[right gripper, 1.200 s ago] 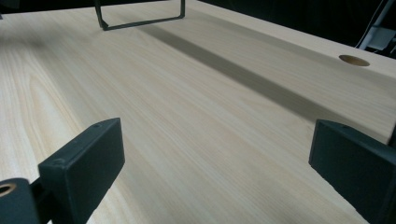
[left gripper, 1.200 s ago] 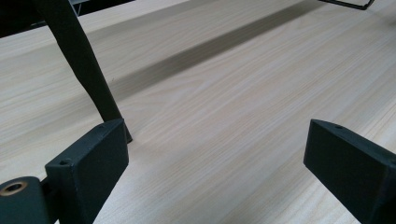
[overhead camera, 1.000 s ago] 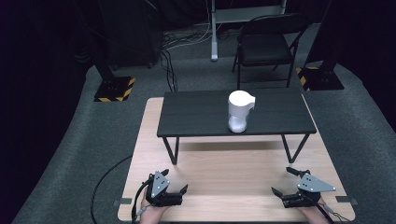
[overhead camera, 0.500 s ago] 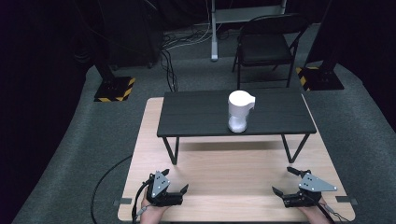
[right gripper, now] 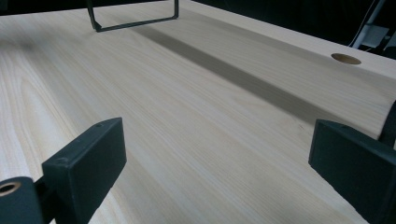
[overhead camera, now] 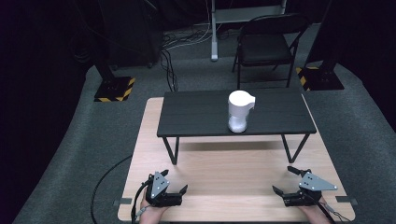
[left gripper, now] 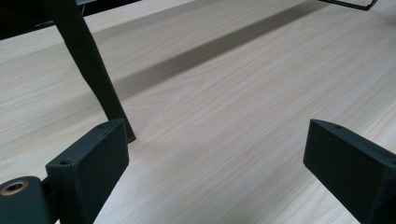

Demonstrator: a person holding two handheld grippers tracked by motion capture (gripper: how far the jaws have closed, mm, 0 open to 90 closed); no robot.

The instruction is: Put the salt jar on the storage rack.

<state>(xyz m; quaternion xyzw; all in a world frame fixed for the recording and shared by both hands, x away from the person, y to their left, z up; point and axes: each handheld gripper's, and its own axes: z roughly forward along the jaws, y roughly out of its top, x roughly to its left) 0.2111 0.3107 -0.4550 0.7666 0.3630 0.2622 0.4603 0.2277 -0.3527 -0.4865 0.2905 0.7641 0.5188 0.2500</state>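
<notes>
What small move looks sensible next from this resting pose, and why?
Probably lift the right gripper and carry it forward toward the white jug. Both sets of jaws stand wide open with nothing between them, low over the wooden table near its front edge, and the jug stands upright on the black raised shelf, slightly to the right of its middle. The left gripper could wait.

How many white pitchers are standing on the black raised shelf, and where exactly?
1. The white pitcher stands upright near the middle of the black raised shelf, slightly right of centre, its spout toward the right. Nothing else is on the shelf.
</notes>
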